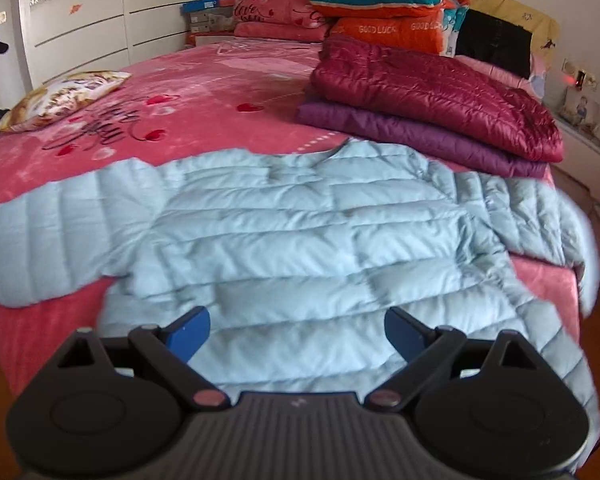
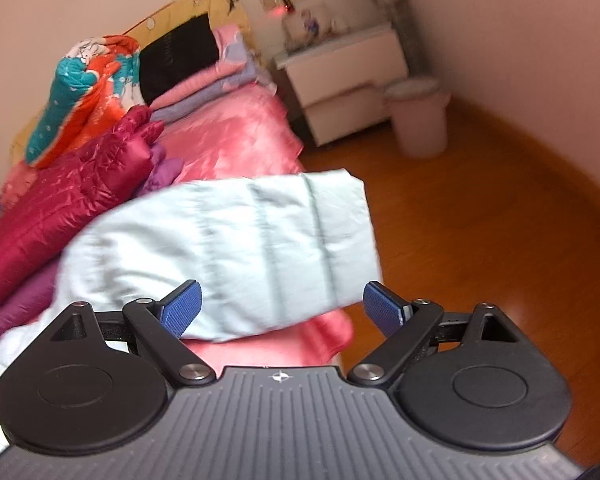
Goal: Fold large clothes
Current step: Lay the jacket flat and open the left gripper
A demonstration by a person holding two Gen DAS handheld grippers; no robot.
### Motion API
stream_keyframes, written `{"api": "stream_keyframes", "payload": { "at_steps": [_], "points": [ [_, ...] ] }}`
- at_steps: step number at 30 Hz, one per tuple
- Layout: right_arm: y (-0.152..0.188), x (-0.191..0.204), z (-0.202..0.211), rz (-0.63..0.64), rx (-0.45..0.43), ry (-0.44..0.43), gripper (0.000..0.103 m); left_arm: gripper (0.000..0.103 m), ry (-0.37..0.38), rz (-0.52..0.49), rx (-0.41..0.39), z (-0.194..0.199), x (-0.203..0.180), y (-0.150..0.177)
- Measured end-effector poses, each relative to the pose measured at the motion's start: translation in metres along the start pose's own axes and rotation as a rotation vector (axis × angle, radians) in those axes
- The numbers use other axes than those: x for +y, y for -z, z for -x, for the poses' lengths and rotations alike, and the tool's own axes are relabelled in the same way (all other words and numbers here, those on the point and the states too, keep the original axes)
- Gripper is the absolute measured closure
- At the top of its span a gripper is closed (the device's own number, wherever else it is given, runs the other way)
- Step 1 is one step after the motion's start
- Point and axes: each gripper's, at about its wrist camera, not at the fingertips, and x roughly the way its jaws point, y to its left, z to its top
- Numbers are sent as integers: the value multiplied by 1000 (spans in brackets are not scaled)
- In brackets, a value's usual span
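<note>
Pale blue quilted jacket [image 1: 300,240] lies spread flat across the near end of the bed [image 1: 204,92], neck opening toward the far side, hem toward the camera; going left to right: left sleeve [image 1: 48,232] stretched out to the bed's left edge, body panel in the middle, right sleeve [image 1: 540,220] running off toward the right edge, its cuff blurred; left gripper [image 1: 298,334] hovers over the hem with jaws spread wide, nothing between them; right gripper [image 2: 282,306] likewise spread wide and empty, the right sleeve's cuff [image 2: 340,240] lying just ahead of its fingers and overhanging the bed edge above the wooden floor [image 2: 480,240]; beyond the jacket, to the right, a folded maroon jacket [image 1: 432,92] stacked on a purple one [image 1: 412,136], well apart from the work. Handling, as a judgement: puffy fill, so light and very soft, no stiffness to hold a crease, likely to spring back; shell looks smooth, probably slippery between pads; a pinch on thick padding may slide, so better to take the thin seamed edges, namely the cuff and the hem corners or shoulder seam; sleeves look the sensible first hold, each to be carried inward over the body.
</note>
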Motion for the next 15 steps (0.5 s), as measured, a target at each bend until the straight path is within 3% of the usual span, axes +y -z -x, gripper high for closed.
{"api": "stream_keyframes", "payload": {
  "at_steps": [4,9,12,15],
  "points": [
    [4,-24,-17,-195,87,-102,0,9,33,31,4,-9,-7,2],
    [26,-57,-46,-541,228,-245,0,9,57,88,28,-22,-8,8],
    [50,-75,-62,-783,303,-271,0,9,70,96,27,-24,-12,8],
    [68,-87,-74,-910,339,-284,0,9,91,91,23,-25,-20,8]
  ]
}}
